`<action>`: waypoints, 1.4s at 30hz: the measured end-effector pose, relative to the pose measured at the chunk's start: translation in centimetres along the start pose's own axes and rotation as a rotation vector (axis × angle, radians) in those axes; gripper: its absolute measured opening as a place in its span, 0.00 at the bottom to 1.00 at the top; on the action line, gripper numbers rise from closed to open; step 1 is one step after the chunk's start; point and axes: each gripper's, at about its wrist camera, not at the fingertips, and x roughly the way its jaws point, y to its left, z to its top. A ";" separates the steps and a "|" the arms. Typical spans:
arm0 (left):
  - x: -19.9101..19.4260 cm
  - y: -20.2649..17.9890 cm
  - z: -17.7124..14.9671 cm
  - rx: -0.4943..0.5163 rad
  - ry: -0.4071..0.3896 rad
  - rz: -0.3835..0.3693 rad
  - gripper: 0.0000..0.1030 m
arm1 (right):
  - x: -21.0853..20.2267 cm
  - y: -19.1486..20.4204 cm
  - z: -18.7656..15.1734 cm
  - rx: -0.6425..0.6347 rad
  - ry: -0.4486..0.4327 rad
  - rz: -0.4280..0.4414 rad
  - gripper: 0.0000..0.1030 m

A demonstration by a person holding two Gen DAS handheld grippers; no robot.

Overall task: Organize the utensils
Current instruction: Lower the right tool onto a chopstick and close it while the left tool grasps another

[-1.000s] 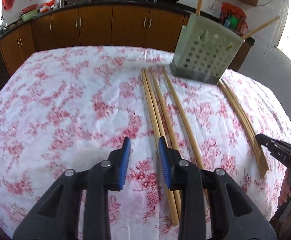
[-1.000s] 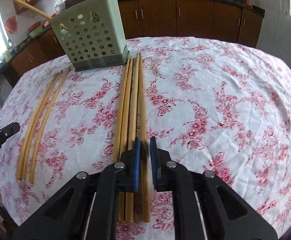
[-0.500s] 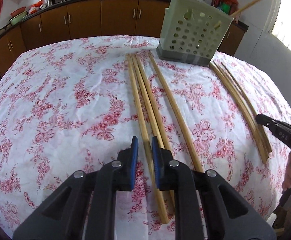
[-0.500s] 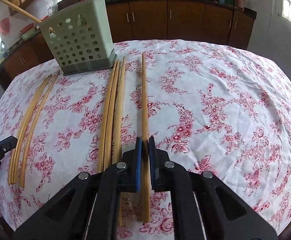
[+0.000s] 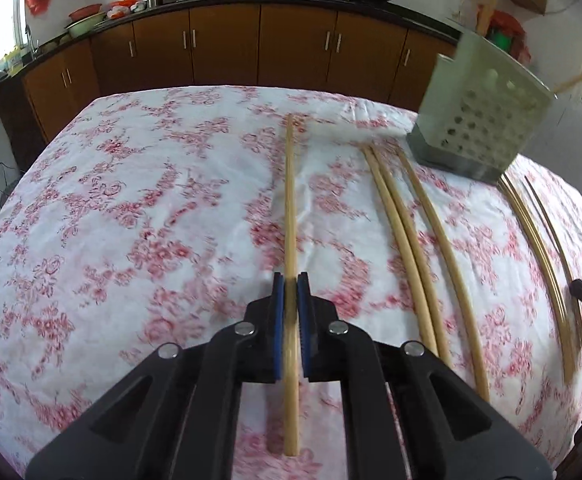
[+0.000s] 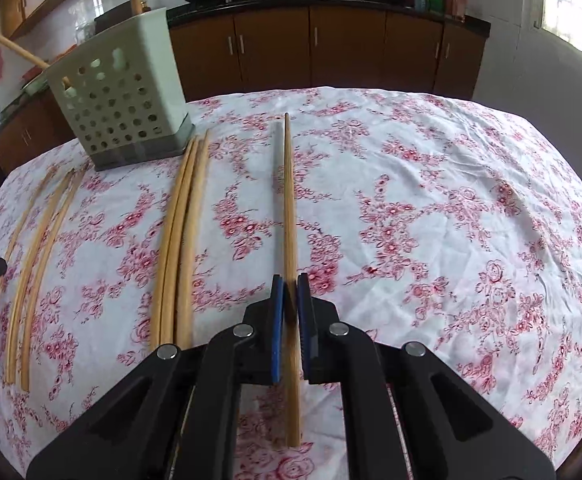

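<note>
My left gripper (image 5: 289,285) is shut on a long wooden chopstick (image 5: 289,200), held just above the floral tablecloth and pointing away. My right gripper (image 6: 289,285) is shut on another chopstick (image 6: 289,200), also lifted and pointing away. A pale green perforated utensil holder (image 5: 479,120) stands at the far right in the left wrist view and at the far left in the right wrist view (image 6: 119,96), with chopsticks sticking out of it. Three chopsticks (image 5: 415,240) lie together on the cloth, and they also show in the right wrist view (image 6: 179,240).
Another bunch of chopsticks (image 5: 547,264) lies near the table's right edge, seen at the left in the right wrist view (image 6: 35,272). The round table (image 6: 451,200) has a red floral cloth. Brown kitchen cabinets (image 5: 227,48) stand behind it.
The left gripper closed on a chopstick and lifted it to the left, away from the bunch. The right gripper, shut on its chopstick, carried it to the right, apart from the others.
</note>
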 end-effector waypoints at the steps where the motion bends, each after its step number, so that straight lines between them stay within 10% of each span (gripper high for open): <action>1: 0.0 0.1 0.0 0.000 -0.003 -0.003 0.09 | 0.1 0.0 0.0 -0.002 -0.003 -0.002 0.08; 42: -0.1 0.6 0.1 -0.018 -0.012 -0.030 0.10 | 0.0 0.5 -0.2 -0.028 -0.020 -0.024 0.08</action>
